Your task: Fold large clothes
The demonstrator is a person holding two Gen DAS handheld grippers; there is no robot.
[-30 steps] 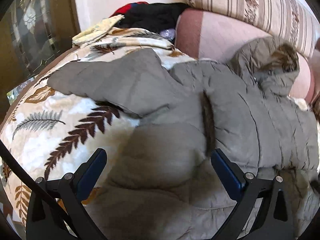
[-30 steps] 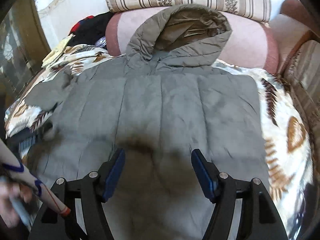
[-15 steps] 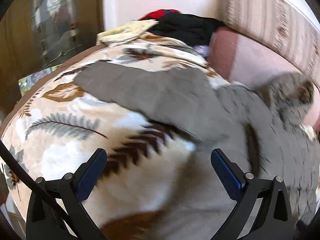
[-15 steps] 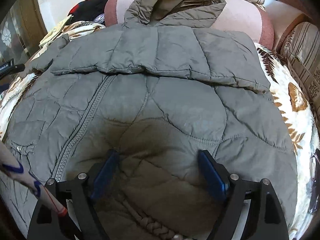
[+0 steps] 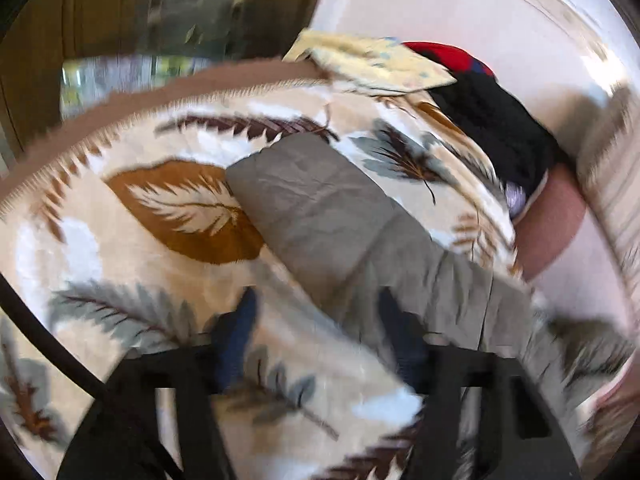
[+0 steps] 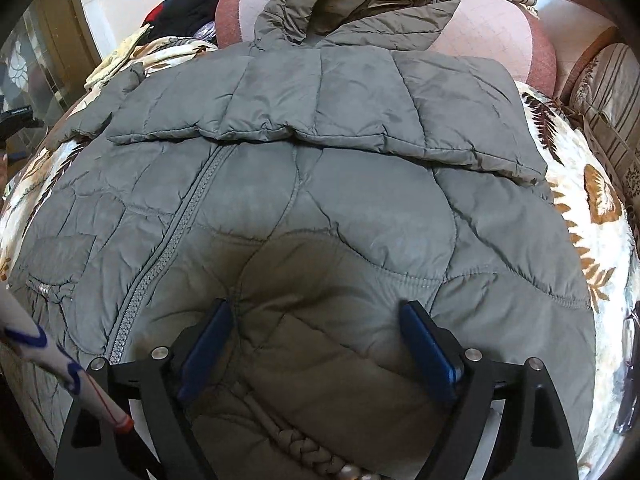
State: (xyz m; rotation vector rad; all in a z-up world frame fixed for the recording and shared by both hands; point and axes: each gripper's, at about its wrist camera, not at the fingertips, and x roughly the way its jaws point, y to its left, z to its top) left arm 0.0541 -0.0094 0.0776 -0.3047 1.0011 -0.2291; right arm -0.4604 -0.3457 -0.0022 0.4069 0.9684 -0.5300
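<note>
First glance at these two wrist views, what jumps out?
The grey quilted jacket fills the right wrist view, spread over a leaf-print blanket, hood up against the pink cushion, one sleeve folded across its chest. The right gripper hovers open above its lower front. In the blurred left wrist view, the other sleeve lies out on the blanket, with the left gripper closing near it.

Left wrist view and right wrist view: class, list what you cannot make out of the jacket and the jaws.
- Left wrist view: left gripper motion-blurred; jaws closing, contact with the sleeve unclear.
- Right wrist view: jacket hem cut off by the bottom edge, behind the right gripper.
- Right wrist view: sleeve mostly hidden past the jacket's left shoulder.
</note>
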